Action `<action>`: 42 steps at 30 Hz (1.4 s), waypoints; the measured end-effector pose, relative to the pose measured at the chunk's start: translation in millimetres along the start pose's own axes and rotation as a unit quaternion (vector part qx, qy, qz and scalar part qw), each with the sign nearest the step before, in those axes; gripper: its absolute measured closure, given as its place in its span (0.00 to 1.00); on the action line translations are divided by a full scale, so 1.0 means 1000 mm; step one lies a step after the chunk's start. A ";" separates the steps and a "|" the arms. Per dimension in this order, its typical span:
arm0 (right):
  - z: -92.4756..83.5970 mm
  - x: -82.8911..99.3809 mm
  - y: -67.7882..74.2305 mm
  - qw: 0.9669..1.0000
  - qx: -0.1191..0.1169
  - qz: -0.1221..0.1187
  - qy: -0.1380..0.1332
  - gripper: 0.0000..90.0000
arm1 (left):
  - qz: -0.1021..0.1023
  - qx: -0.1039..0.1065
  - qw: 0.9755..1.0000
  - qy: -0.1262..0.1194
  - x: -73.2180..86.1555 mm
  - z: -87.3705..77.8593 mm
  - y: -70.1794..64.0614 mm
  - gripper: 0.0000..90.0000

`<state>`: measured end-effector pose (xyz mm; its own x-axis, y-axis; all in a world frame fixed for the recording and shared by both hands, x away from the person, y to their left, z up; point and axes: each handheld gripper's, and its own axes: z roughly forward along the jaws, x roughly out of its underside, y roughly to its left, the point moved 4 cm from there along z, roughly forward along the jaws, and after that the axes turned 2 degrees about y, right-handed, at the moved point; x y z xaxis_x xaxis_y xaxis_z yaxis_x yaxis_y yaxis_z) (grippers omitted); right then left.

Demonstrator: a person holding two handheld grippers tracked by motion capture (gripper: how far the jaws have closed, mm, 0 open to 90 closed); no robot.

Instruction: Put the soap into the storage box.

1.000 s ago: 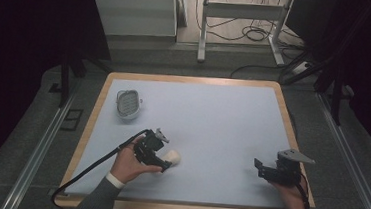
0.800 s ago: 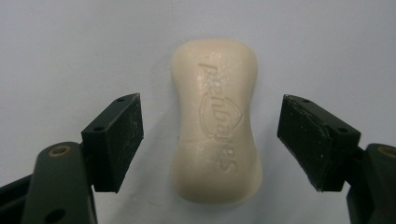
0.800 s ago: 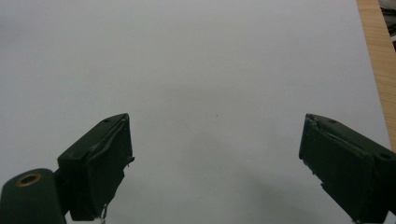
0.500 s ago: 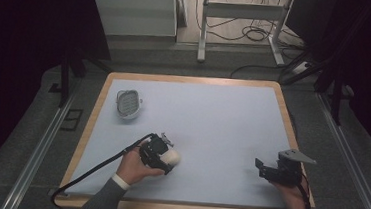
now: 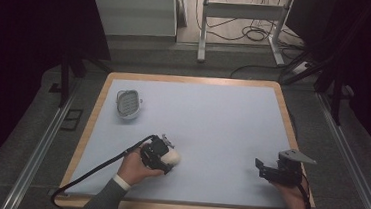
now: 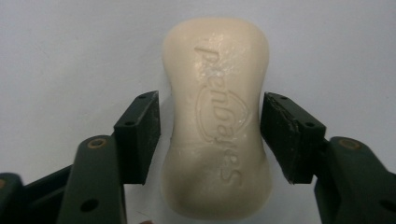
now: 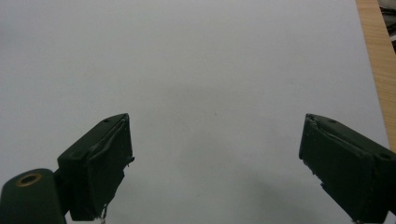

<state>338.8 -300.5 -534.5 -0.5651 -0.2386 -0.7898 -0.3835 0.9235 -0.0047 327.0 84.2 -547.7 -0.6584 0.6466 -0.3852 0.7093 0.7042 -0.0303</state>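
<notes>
Low in the left half of the high view, the person's left hand [image 5: 136,167] tips the left gripper [image 5: 167,155] over a cream soap bar [image 6: 217,116], its 2 jaws parted just wider than the bar's waist, with slim gaps either side. The right gripper [image 5: 263,169] rests at lower right, jaws spread wide over bare tabletop [image 7: 210,70]. The hand hides much of the soap from above. The bar is smooth, waisted, with embossed lettering. A small pale ribbed dish [image 5: 129,103] sits upper left, its detail hard to read.
</notes>
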 end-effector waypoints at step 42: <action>-0.001 0.001 -0.004 1.000 0.006 0.003 -0.001 0.11 | -0.004 -0.009 0.999 -0.036 -0.005 -0.035 0.027 0.55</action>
<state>339.1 -304.4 -534.6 -0.5655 -0.2328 -0.7912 -0.3723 0.9281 -0.0071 341.3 110.2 -514.3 -0.6439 0.6188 -0.4499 0.6989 0.7150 -0.0170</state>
